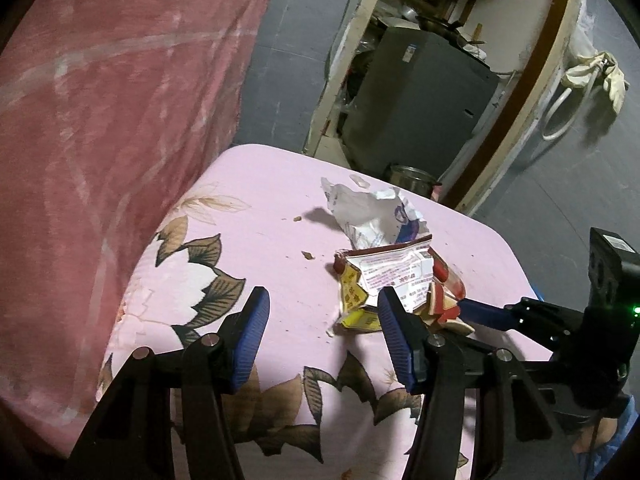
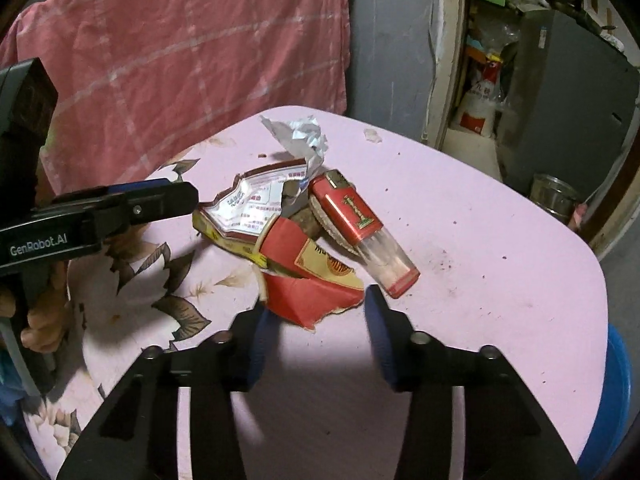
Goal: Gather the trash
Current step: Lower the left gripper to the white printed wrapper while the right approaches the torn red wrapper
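Trash, in one small heap: located centre-right in the left wrist view and at centre in the right wrist view, lying on a rounded tabletop under a pale pink cloth with a printed brown-and-white flower pattern (image 2: 480,240). Heap contents: crumpled silver-white foil wrapper (image 1: 368,212) at the far end; flattened silver-faced packet with yellow and red edges (image 2: 248,208) next to it; torn red-and-tan cardboard carton (image 2: 308,300) at the near end; red lighter with a clear plastic lower body (image 2: 360,228) resting tilted on the right side of the heap, touching the carton. Small brown crumbs (image 1: 308,255) scattered on the cloth just left of the heap. Left gripper (image 1: 326,332): jaws apart, blue pads clear of contact, yellow packet edge lying just inside the right finger. Same gripper visible at the left edge of the right wrist view, fingertip just beside the silver-faced packet, held by a hand (image 2: 40,312) at lower left. Right gripper (image 2: 320,320): jaws part-way apart, straddling the near end of the red carton; pad pressure on the carton cannot be told. Background: faded pink-red checked towel (image 2: 180,60) hanging at upper left; grey metal cabinet (image 1: 420,100) in a doorway at upper right; small steel pot (image 1: 408,176) on the floor beyond the table edge.
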Demonstrator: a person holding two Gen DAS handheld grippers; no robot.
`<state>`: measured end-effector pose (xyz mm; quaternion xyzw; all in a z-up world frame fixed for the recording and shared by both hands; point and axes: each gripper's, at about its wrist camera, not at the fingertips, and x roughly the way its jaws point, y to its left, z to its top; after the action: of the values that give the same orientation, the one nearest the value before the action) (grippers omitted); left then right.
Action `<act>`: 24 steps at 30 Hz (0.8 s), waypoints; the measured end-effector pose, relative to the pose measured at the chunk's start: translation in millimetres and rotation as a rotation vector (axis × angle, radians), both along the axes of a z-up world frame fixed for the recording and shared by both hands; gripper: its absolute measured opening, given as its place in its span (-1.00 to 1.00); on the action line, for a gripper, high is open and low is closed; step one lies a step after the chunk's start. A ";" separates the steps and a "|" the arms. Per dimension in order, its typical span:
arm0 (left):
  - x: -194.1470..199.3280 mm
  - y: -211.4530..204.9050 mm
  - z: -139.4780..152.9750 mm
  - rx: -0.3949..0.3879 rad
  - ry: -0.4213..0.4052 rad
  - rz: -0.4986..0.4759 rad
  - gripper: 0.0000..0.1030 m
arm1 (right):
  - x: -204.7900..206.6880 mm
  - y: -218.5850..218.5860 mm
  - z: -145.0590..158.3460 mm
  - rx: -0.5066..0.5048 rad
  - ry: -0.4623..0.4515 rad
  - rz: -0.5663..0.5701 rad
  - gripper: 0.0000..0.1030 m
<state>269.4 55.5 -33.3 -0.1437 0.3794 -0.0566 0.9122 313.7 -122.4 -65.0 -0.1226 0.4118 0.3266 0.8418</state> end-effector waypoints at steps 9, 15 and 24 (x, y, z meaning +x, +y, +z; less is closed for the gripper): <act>7.8 -12.1 -4.8 0.008 0.019 -0.053 -0.03 | -2.4 -12.0 -0.1 0.037 0.007 -0.024 -0.46; 13.8 -18.4 -6.2 0.013 0.025 -0.082 -0.03 | -3.3 -23.0 0.6 0.083 0.015 -0.042 -0.67; 23.5 -37.2 -12.5 0.069 0.038 -0.123 -0.03 | -5.1 -39.7 2.6 0.120 0.000 -0.090 -0.89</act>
<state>292.9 18.3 -45.8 -0.0898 0.4066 -0.0966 0.9040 308.6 -162.2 -62.4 -0.0536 0.3965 0.3126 0.8615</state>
